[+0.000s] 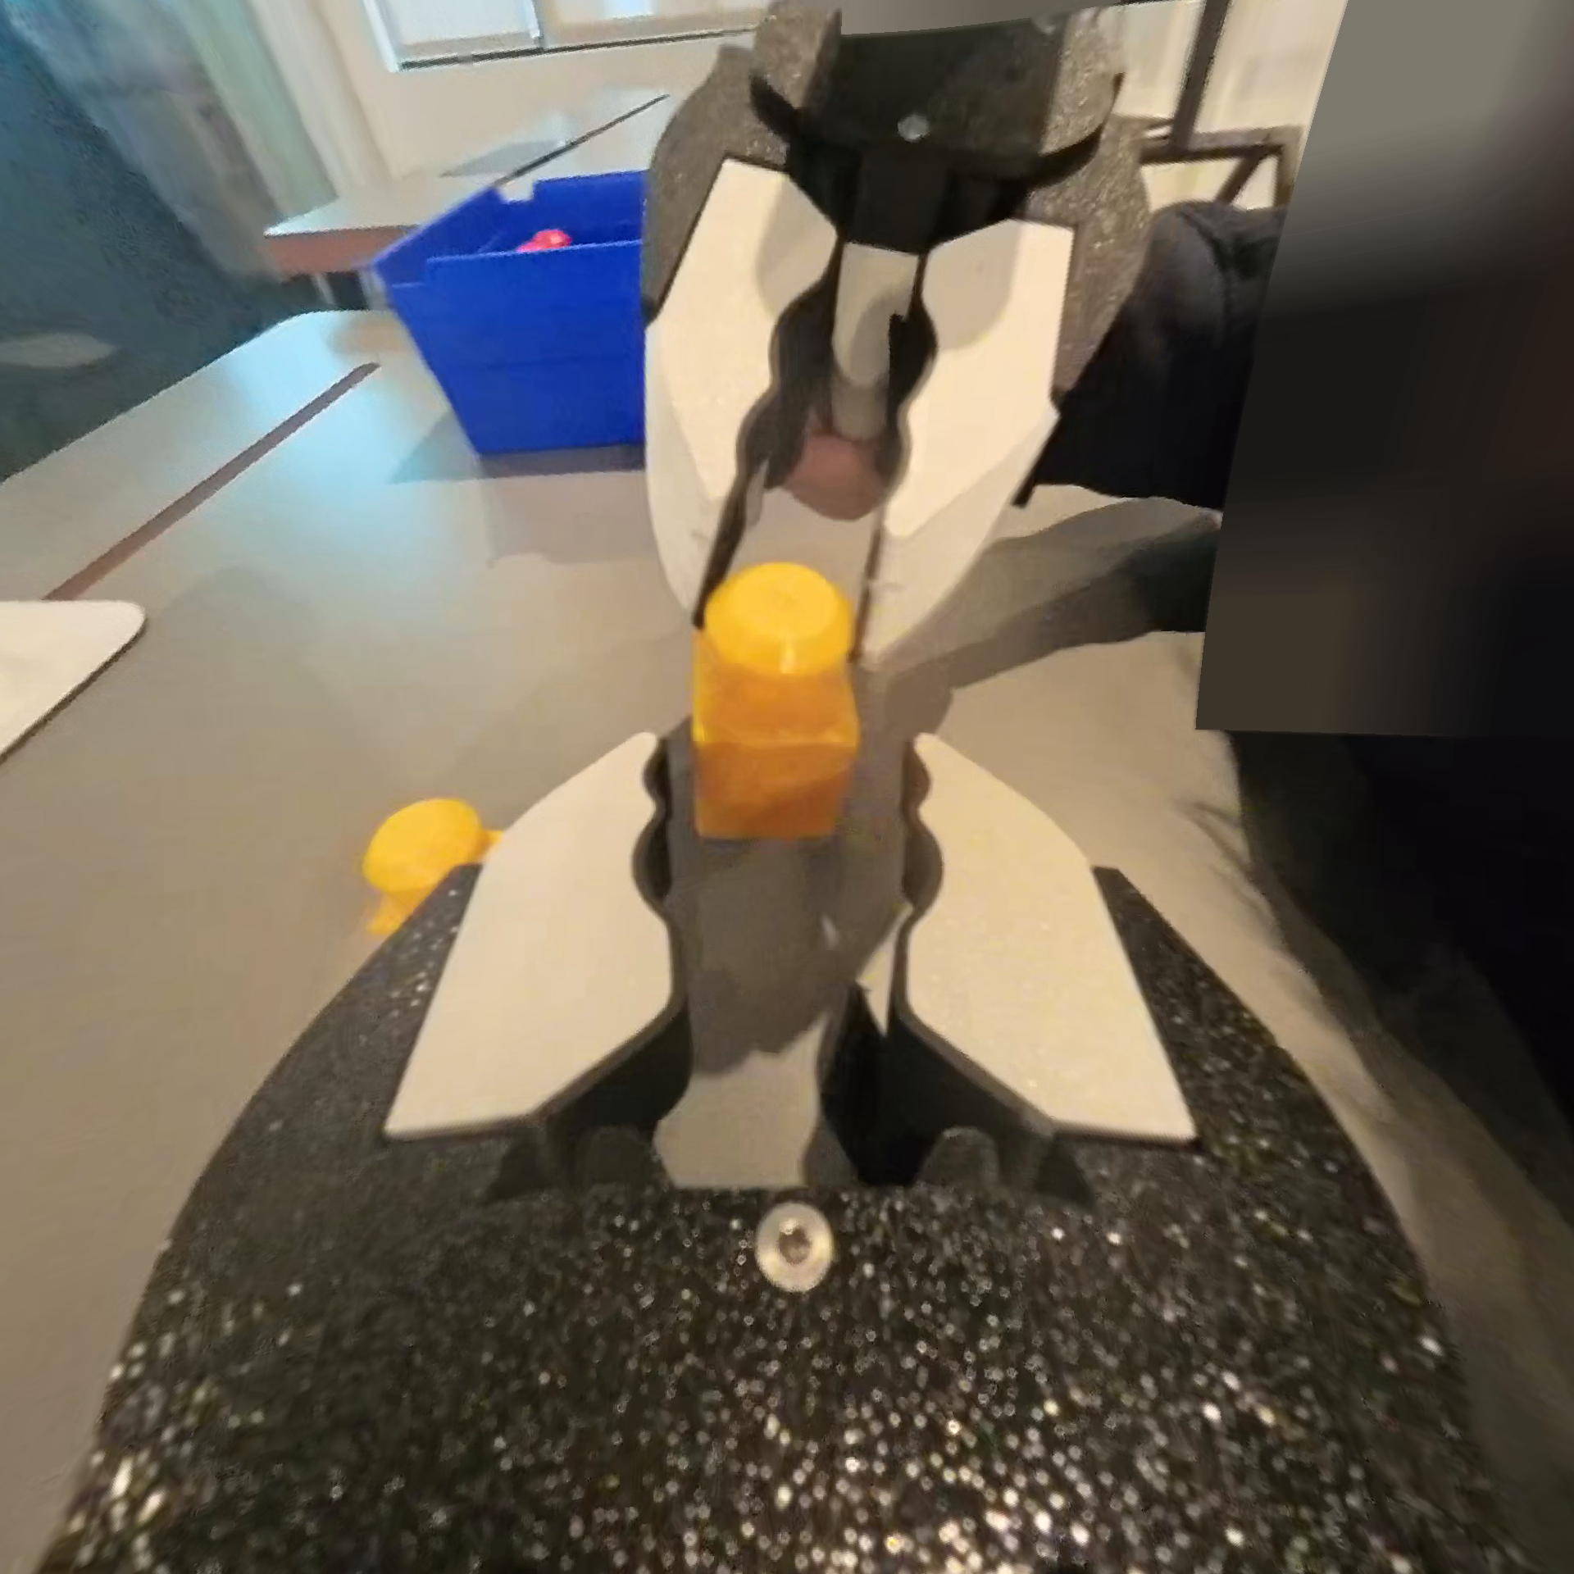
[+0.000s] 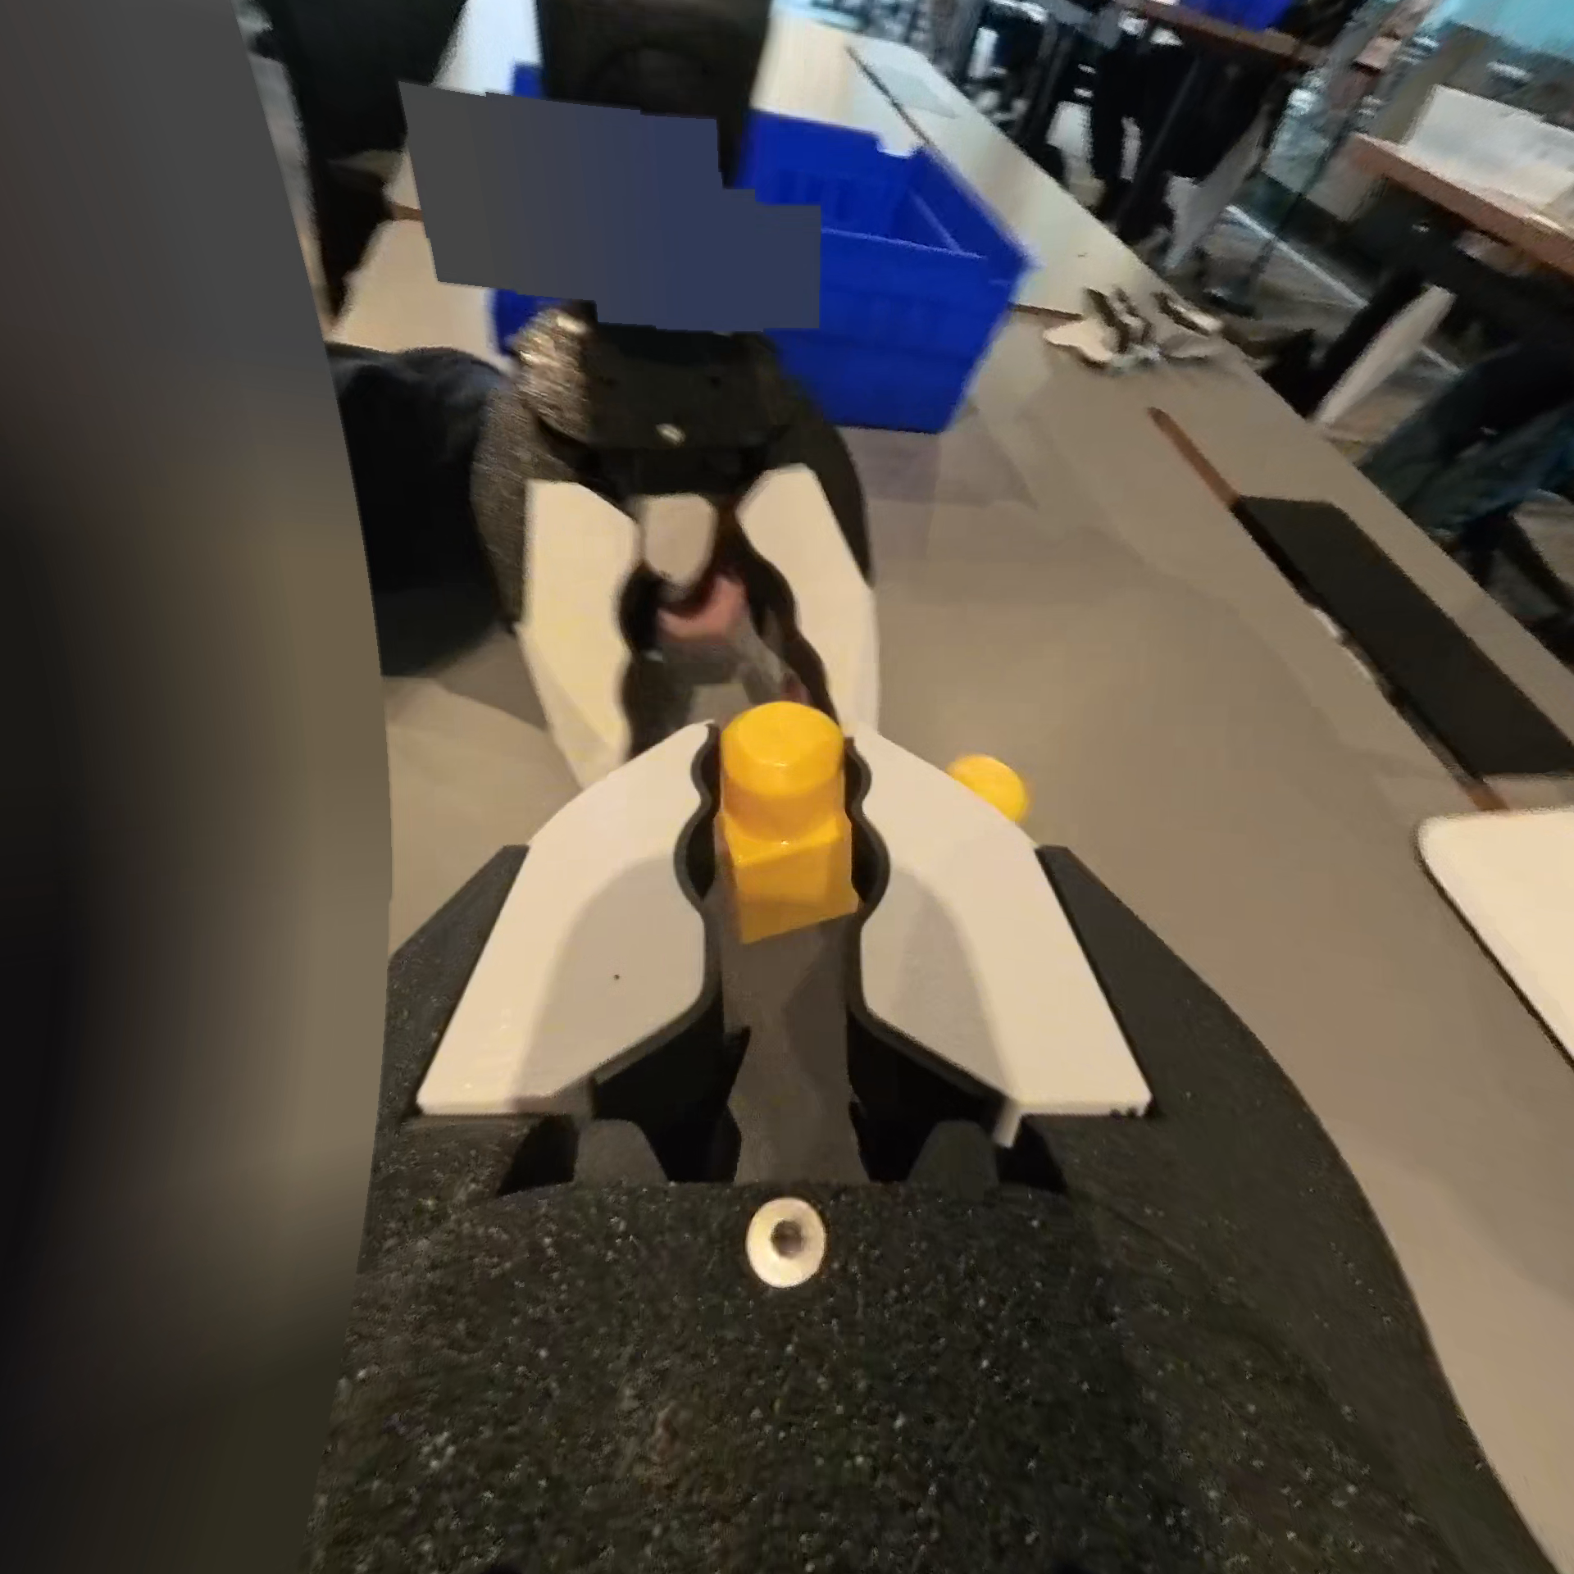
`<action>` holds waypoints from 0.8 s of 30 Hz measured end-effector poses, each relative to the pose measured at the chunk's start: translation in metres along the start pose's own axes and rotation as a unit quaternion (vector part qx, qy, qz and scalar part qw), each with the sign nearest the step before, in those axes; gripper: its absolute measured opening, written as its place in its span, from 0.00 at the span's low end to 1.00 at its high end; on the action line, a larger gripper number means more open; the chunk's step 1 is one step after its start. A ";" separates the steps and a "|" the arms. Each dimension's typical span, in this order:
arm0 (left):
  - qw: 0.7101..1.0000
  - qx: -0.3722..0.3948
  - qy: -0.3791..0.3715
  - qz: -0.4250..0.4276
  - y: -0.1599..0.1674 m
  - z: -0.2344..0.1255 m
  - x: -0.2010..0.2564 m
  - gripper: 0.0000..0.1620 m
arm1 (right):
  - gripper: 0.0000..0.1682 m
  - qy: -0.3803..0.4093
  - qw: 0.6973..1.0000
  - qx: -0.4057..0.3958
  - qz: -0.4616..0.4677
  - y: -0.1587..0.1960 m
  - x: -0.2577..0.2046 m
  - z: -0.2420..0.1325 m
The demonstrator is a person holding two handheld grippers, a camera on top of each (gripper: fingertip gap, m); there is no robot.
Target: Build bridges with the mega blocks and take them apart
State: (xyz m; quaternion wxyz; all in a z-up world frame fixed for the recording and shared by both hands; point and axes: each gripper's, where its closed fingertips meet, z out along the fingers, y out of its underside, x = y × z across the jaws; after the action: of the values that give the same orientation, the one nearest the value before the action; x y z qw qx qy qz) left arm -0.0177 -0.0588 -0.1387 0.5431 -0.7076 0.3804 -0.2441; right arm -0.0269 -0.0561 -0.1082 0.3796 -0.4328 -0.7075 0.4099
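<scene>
The right claw [image 2: 782, 771] holds a small yellow plastic block with a single round stud [image 2: 785, 839] — its white fingers [image 2: 954, 928] press the block's sides, stud up, the block sitting slightly tilted between the wavy inner edges near the tips. In the left wrist view the same yellow block [image 1: 773, 724] stands just ahead of the left claw [image 1: 788, 749], whose white fingers [image 1: 545, 962] are spread to a middling gap on either side of the block's lower body without visibly pressing it; the right claw [image 1: 788, 613] reaches in from straight ahead, tips at the stud. From the right wrist view the left claw [image 2: 732, 724] faces in from directly beyond the block, tips close behind it.

A second yellow studded block [image 1: 426, 852] lies on the grey desk [image 1: 255, 979] to the left of the left claw, close beside its finger — in the right wrist view this block [image 2: 992, 784] shows just right of the right claw's tip. A blue plastic bin [image 1: 528, 341] stands farther ahead on the desk, with another blue bin [image 2: 903, 290] beyond the left claw. A white mat [image 2: 1507, 894] lies far right.
</scene>
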 end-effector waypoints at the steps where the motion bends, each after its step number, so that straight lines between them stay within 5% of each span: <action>1: 1.000 0.001 -0.013 -0.002 0.000 -0.003 -0.006 0.36 | 0.16 0.020 1.000 -0.005 0.013 0.006 0.013 -0.004; 9: 0.990 0.007 -0.137 -0.009 0.007 -0.027 -0.053 0.34 | 0.16 0.045 0.992 -0.064 0.100 0.058 0.067 0.006; 18: 0.987 -0.023 -0.157 -0.013 0.021 -0.027 -0.063 0.31 | 0.16 0.006 0.989 -0.045 0.143 0.065 0.074 0.024; 24: 0.987 -0.031 -0.156 -0.015 0.024 -0.026 -0.063 0.32 | 0.35 -0.015 0.991 -0.059 0.119 0.076 0.072 0.014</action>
State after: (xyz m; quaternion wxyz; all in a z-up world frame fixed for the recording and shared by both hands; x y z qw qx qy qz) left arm -0.0818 -0.0260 -0.1500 0.5697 -0.7594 0.2874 -0.1268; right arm -0.0410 0.0286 -0.1692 0.2912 -0.5290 -0.6795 0.4166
